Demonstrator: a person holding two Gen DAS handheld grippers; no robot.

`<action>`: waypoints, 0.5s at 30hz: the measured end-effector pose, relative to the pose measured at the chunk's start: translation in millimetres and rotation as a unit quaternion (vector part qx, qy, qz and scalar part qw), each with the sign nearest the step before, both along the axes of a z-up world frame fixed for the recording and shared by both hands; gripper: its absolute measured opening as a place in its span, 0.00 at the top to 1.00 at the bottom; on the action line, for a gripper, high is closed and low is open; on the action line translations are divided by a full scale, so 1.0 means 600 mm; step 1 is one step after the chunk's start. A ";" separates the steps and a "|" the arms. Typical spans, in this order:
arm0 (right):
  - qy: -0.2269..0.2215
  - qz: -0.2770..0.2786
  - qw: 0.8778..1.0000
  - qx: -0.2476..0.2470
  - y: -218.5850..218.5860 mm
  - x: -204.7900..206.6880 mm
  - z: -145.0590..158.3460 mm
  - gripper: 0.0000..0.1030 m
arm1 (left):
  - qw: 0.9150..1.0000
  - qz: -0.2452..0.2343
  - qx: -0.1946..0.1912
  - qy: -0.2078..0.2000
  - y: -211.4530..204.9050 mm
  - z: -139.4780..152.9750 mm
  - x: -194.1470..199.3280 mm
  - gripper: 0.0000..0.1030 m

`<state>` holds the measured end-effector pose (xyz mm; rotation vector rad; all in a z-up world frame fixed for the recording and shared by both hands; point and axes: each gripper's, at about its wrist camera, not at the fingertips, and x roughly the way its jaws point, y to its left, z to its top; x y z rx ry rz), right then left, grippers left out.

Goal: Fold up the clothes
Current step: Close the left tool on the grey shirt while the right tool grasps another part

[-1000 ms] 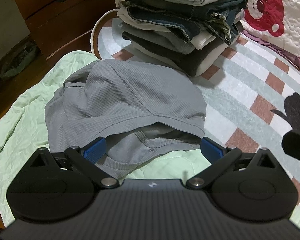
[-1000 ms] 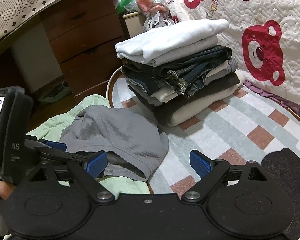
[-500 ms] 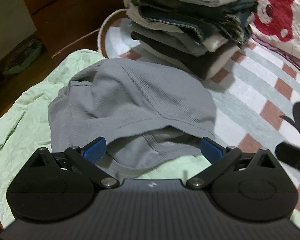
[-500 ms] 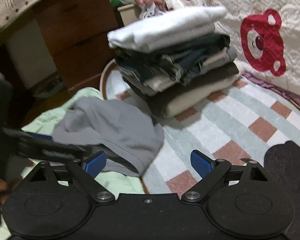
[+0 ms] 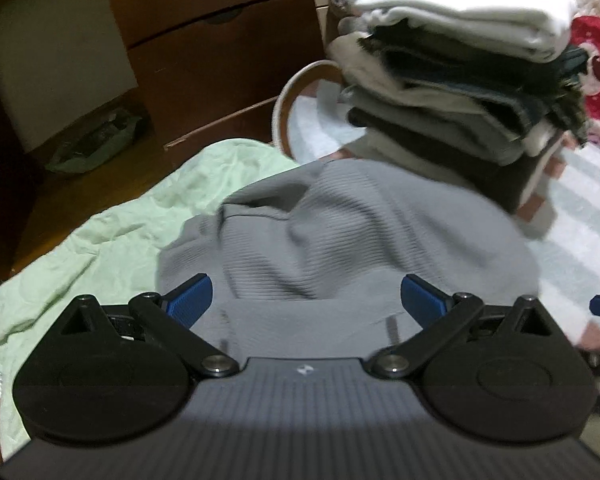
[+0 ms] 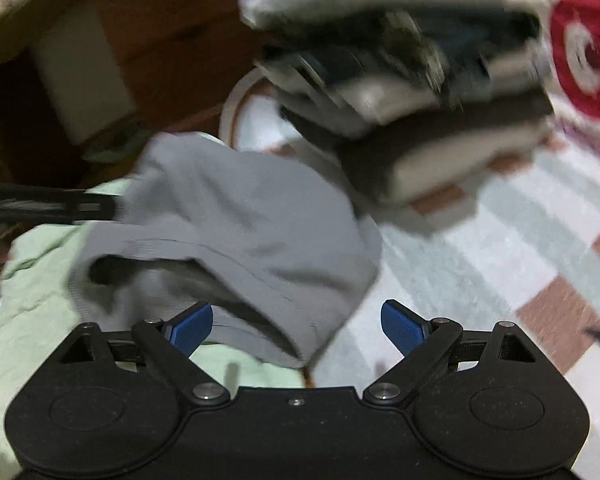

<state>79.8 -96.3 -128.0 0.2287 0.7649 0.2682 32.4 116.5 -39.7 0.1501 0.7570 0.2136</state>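
Left gripper has its jaws spread wide, blue pads clear on both sides, nothing pinched; it sits low over the near edge of the grey shirt, fabric showing between the fingers, but whether they touch it I can't tell. Right gripper is likewise spread apart and empty, hovering over the shirt's right-hand hem, with the hem fold lying between its left pad and the middle of the gap; the right pad is over the rug. The shirt is a crumpled ribbed mound, not laid flat, with an opening gaping toward the right wrist camera. It rests partly on a pale green cloth spread on the floor to the left and partly on the checked rug to the right. In the right view the left tool's arm comes in from the left edge beside the shirt. Behind the shirt, just beyond its far edge, stands a stack of folded clothes, white on top, denim in the middle, dark at the bottom. Wooden drawers sit behind-left, and a bear-print quilt is at far right. Both views are motion-blurred, the right one more.
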 end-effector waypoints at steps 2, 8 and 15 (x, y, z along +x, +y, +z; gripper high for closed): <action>0.024 -0.022 0.999 0.033 -0.010 0.023 -0.025 0.09 | 1.000 -0.006 -0.014 0.008 0.011 -0.009 0.017 0.04; 0.020 -0.054 0.995 0.080 -0.003 0.072 -0.065 0.07 | 0.996 -0.031 -0.076 0.035 0.038 -0.039 0.077 0.15; -0.024 -0.013 0.994 0.109 0.032 0.103 -0.047 0.86 | 0.985 -0.060 -0.148 0.067 0.069 -0.073 0.148 0.06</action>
